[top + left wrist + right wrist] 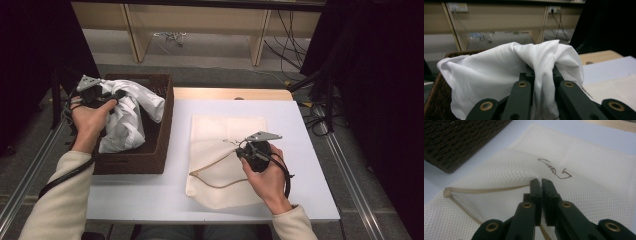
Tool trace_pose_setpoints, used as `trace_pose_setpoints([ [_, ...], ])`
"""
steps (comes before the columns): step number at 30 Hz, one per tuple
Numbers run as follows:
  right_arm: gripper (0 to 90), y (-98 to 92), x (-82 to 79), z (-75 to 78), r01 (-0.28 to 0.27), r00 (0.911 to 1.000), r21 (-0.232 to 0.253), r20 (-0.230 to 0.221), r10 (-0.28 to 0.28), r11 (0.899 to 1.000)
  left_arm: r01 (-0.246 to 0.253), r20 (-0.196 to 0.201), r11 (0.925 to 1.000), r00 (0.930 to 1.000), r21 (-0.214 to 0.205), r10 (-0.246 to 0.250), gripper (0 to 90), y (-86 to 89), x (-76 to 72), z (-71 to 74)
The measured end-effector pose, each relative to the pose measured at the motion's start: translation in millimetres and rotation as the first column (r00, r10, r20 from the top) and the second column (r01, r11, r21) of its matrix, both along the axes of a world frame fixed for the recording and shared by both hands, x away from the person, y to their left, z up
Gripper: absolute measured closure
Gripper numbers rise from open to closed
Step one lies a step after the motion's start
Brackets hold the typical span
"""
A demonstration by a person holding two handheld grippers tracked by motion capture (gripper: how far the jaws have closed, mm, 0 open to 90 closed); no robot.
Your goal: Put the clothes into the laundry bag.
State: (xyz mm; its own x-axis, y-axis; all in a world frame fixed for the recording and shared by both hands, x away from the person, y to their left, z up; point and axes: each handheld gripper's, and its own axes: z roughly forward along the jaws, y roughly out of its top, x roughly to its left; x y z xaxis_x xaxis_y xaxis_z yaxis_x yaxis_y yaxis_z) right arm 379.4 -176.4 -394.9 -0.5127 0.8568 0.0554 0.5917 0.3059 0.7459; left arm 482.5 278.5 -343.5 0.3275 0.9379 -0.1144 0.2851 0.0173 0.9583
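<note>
My black left claw (541, 75) grips a white cloth (499, 75); the basket (162, 130) is dark brown weave, the mesh bag (586, 170) cream, the worktop (300, 130) white.

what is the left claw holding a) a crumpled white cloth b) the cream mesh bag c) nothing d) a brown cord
a: the left claw is clamped on a crumpled white cloth above the dark brown woven basket.

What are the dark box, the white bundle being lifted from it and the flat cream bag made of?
The box looks like woven dark brown wicker, with a coarse matte weave. The white bundle seems a thin, soft knit cloth with fine ribs and loose folds. The bag is cream mesh netting, probably synthetic, with tiny open holes.
</note>
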Motion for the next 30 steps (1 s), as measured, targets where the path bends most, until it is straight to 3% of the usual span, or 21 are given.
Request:
trace_pose_setpoints([
  [2,88.9,-1.4,1.7,0.1,-0.016,0.9997,-0.013,0.017,0.016,1.000,0.004,0.030,0.9999,0.9996,-0.012,-0.004,83.6,-0.1,-4.7,5.0],
  [3,89.0,0.3,0.3,-0.1,0.001,1.0000,0.006,0.002,-0.001,1.000,0.011,0.046,0.9998,0.9989,-0.019,-0.010,83.6,-0.1,-7.1,7.7],
  [5,88.9,-1.0,2.1,-0.6,-0.022,0.9997,0.007,0.006,0.022,1.000,0.029,0.084,0.9987,0.9962,-0.042,-0.025,83.6,0.0,-13.0,13.8],
  [8,88.9,-0.7,1.1,-0.1,0.000,1.0000,0.006,0.000,0.000,1.000,0.036,0.103,0.9979,0.9942,-0.053,-0.031,83.6,0.1,-17.4,18.0],
  [13,88.9,-0.5,1.4,-0.7,-0.013,0.9999,-0.001,-0.001,0.013,1.000,0.053,0.127,0.9966,0.9909,-0.064,-0.044,83.6,1.9,-24.7,24.1],
  [14,88.9,-0.3,0.9,-0.1,-0.008,1.0000,0.005,-0.004,0.008,1.000,0.058,0.158,0.9974,0.9860,-0.041,-0.051,83.6,4.0,-24.5,25.6],
  [19,88.9,-0.2,1.1,-0.3,-0.005,1.0000,0.007,-0.003,0.005,1.000,0.075,0.226,0.9943,0.9724,-0.076,-0.056,83.6,3.4,-36.0,34.0],
  [30,88.9,0.0,0.4,-0.6,0.000,1.0000,-0.003,-0.003,0.000,1.000,0.119,0.280,0.9846,0.9567,-0.128,-0.080,83.6,3.1,-52.9,43.8],
])
